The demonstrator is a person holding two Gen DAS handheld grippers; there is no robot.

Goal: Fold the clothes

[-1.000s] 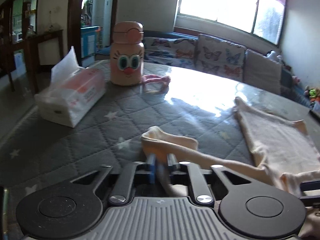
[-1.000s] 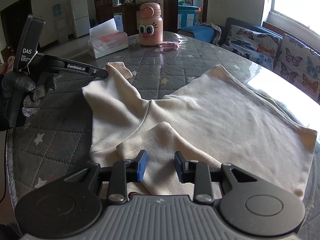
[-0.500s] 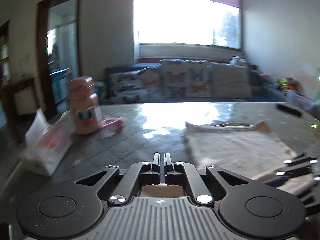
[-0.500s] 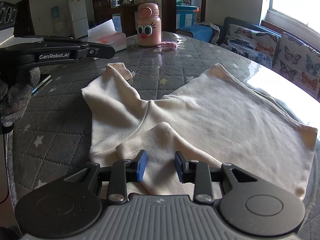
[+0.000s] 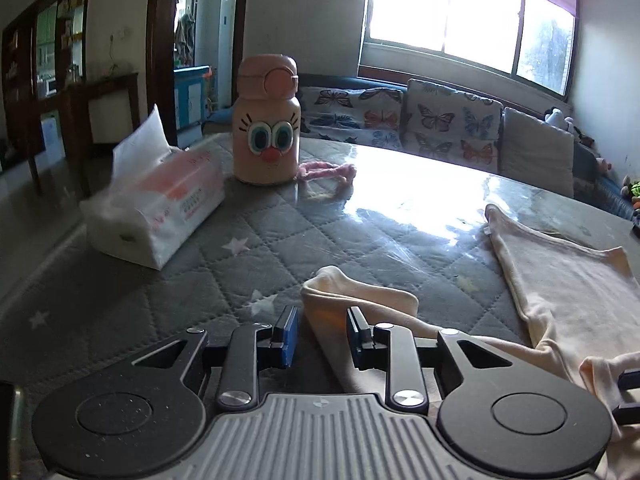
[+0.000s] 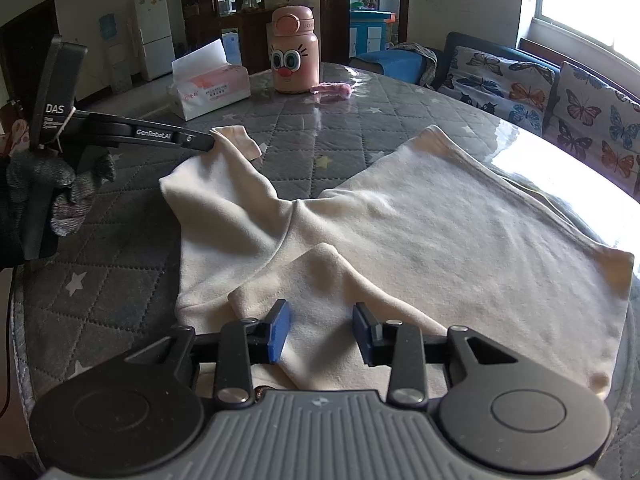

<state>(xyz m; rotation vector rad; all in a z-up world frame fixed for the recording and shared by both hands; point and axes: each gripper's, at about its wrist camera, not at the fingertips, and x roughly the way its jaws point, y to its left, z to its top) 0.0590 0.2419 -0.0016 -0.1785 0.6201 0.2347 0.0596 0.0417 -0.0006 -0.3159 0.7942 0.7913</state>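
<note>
The left gripper (image 5: 320,332) has just been opening; a sleeve tip of the cream garment (image 6: 440,220) lies loose between its parted jaws. Ahead-left sit a tissue pack (image 5: 156,208) and pink bottle (image 5: 267,120). The right gripper (image 6: 318,330) straddles another sleeve, jaws apart.

One cream garment (image 6: 420,216) lies on the bench (image 6: 120,240), with two sleeves showing: one (image 6: 224,184) spread toward the left and one (image 6: 320,276) folded over the front. One pink bottle with a cartoon face (image 6: 295,54) stands at the far side. One tissue pack (image 6: 208,84) sits beside it. One small pink fuzzy item (image 6: 331,89) lies by the bottle. Two tongs are in sight, the left tongs (image 5: 320,330) and the right tongs (image 6: 320,332). One gloved hand (image 6: 52,192) shows. One white fridge (image 6: 154,32) stands at the back wall.
</note>
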